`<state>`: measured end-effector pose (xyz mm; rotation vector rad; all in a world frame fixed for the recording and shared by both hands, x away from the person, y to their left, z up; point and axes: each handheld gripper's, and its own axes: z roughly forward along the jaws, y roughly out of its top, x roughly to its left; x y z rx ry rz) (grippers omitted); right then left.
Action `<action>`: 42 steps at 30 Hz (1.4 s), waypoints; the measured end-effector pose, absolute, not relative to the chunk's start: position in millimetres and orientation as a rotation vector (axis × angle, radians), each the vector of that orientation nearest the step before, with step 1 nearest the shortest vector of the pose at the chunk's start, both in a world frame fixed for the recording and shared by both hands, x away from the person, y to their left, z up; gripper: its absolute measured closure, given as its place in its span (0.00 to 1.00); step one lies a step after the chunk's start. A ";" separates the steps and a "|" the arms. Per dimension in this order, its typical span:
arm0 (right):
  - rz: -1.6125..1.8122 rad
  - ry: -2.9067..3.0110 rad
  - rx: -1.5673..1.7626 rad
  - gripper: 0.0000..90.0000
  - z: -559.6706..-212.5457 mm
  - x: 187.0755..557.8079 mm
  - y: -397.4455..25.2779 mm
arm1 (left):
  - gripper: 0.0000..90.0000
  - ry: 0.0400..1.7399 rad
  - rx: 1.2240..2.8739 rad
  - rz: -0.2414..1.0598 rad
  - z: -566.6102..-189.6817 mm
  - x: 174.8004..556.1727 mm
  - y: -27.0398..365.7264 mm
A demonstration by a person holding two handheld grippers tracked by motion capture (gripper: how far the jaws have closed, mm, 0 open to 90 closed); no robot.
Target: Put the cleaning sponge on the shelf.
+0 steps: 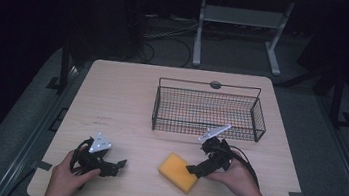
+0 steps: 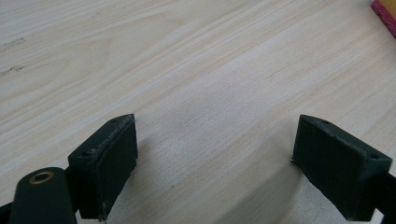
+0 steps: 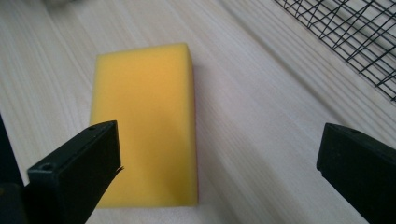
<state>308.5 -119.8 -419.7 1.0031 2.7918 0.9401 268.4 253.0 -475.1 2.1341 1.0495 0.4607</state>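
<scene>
The right gripper, jaws spread wide, hovers at the near edge of the yellow sponge, which lies flat on the table in front of the wire basket. This looks like the approach to a grasp: next the jaws must straddle the sponge and close. The left gripper, also agape, rests apart over bare wood.

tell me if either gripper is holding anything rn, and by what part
Nothing is held. The right gripper is open just short of the sponge; the left gripper is open over bare table.
</scene>
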 end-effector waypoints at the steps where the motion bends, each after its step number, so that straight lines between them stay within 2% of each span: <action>1: 0.940 2.792 1.003 0.00 -419.7 308.5 -119.8 | 0.14 1.049 2.134 0.461 -475.1 268.4 253.0; 22: 0.869 2.872 0.863 0.00 -424.5 287.6 -82.7 | 0.14 1.053 2.130 0.460 -475.3 268.3 252.7; 42: 0.772 2.897 0.802 0.00 -446.9 283.8 -58.4 | 0.14 1.053 2.129 0.460 -475.3 268.3 252.7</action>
